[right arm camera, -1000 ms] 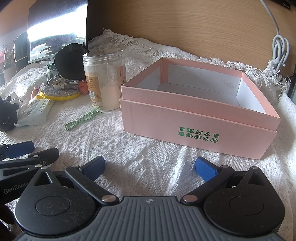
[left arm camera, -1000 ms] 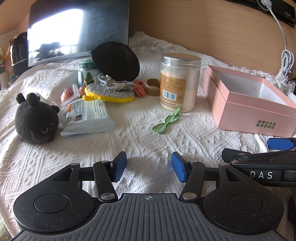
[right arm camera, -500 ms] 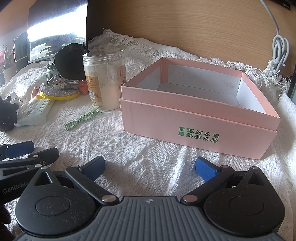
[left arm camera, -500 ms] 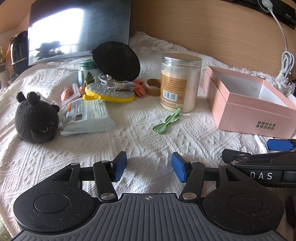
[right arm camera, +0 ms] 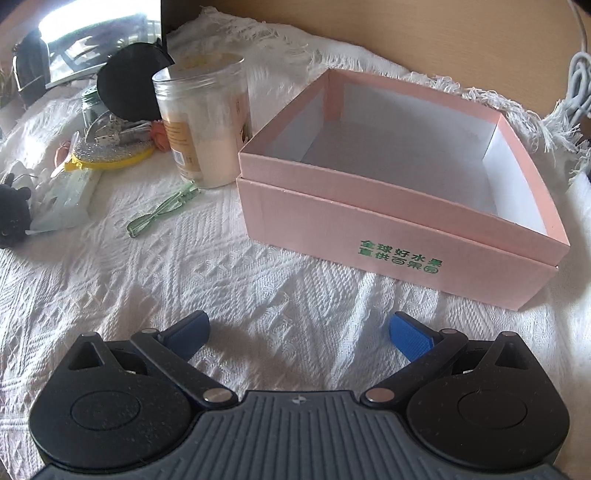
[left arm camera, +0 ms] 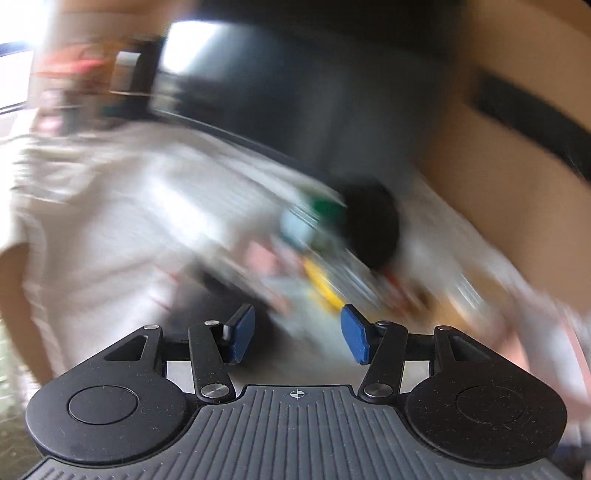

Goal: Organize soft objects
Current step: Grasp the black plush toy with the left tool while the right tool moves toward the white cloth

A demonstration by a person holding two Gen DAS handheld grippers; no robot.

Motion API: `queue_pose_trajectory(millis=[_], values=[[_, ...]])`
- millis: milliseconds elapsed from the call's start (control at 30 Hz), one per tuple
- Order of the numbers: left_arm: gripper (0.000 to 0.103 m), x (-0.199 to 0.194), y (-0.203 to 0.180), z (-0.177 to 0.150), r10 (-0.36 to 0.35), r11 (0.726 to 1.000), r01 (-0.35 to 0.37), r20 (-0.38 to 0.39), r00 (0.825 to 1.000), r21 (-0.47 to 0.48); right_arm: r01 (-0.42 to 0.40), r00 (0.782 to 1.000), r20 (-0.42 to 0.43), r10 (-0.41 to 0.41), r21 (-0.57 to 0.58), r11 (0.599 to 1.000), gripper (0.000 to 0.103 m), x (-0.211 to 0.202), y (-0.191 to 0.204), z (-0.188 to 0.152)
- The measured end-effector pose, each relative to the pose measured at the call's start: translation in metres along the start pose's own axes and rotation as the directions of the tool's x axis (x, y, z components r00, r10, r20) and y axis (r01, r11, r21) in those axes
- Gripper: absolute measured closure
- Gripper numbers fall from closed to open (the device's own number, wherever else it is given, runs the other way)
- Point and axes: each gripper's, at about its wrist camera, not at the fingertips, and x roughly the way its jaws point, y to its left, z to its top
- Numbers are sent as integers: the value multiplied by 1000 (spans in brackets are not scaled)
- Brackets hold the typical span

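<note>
Nothing sorted yet: pink box (right arm camera: 402, 236) sits empty on the right, black plush (right arm camera: 13, 212) far left on the cloth. Left gripper (left arm camera: 297, 334) and right gripper (right arm camera: 299, 334) both agape, holding nothing; left view blurred.

One pink box (right arm camera: 388, 221), one clear jar (right arm camera: 203, 122), one black plush toy (right arm camera: 13, 218), one green clip (right arm camera: 162, 210)

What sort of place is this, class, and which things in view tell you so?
Probably a bedroom at home: a white woven bedspread with a fringed edge against a wooden headboard-like panel, plus a black plush toy and a pink box.
</note>
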Motion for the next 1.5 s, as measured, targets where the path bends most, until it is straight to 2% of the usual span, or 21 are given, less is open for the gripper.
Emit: queue_pose_trajectory(millis=[67, 100, 200, 233, 300, 400, 433, 500, 533, 567, 667, 767, 833, 933, 1067, 1167, 1233, 1333, 1400, 1500], values=[[46, 15, 26, 21, 57, 995, -59, -21, 998, -84, 17, 1000, 22, -17, 21, 1000, 0, -3, 1, -3], [46, 28, 36, 28, 63, 992, -72, -79, 995, -108, 28, 999, 33, -29, 33, 999, 0, -5, 2, -6], [45, 56, 45, 32, 19, 990, -50, -231, 973, -129, 45, 998, 41, -47, 56, 997, 0, -11, 5, -12], [43, 59, 45, 28, 16, 992, -46, -245, 969, -116, 41, 999, 32, -43, 51, 998, 0, -12, 7, -12], [39, 57, 40, 23, 29, 997, -44, -218, 975, -63, 41, 999, 22, -42, 49, 998, 0, -12, 8, -12], [37, 61, 40, 20, 24, 997, -39, -232, 972, -61, 30, 999, -32, -29, 17, 999, 0, -15, 13, -9], [34, 66, 39, 22, 15, 998, -30, -251, 968, -58, 23, 999, -49, -24, -10, 1000, 0, -16, 16, -7], [28, 78, 39, 27, 15, 999, -28, -297, 955, -40, 75, 996, -49, -77, -49, 996, 0, -23, 26, -2], [25, 81, 40, 28, 7, 998, -25, -316, 949, -53, 123, 992, -19, -124, -31, 992, 0, -33, 32, 2], [24, 85, 40, 29, 8, 998, -29, -326, 945, -59, 129, 992, 7, -129, -6, 992, 0, -42, 35, 6], [18, 89, 45, 28, -37, 997, 12, -315, 948, -81, 105, 987, 124, -105, 5, 994, 0, -79, 54, 37], [18, 94, 50, 21, -56, 997, 35, -299, 953, -73, 154, 947, 283, -153, 18, 988, 0, -112, 80, 81], [16, 96, 53, 14, -85, 995, 62, -317, 945, -84, 166, 935, 309, -176, 57, 984, 0, -122, 93, 111], [16, 94, 53, 12, -109, 994, 100, -315, 943, -47, 149, 933, 315, -172, 95, 984, 0, -130, 103, 139], [18, 93, 60, 14, -136, 989, 110, -308, 942, -100, 141, 920, 360, -157, 70, 988, 0, -126, 100, 140], [20, 84, 59, 15, -139, 989, 117, -278, 951, -92, 123, 926, 352, -138, 66, 990, 0, -117, 93, 141], [20, 76, 56, 19, -165, 986, 153, -258, 952, -64, 96, 934, 338, -118, 81, 992, 0, -114, 86, 144], [20, 59, 44, 26, -174, 982, 186, -193, 966, 44, 91, 927, 357, -115, 83, 992, 0, -113, 83, 141], [20, 55, 39, 29, -202, 973, 219, -185, 962, 71, 82, 931, 352, -100, 66, 994, 0, -107, 79, 134], [20, 53, 41, 32, -253, 962, 269, -207, 945, 52, 77, 946, 313, -83, 31, 997, 0, -90, 82, 118]])
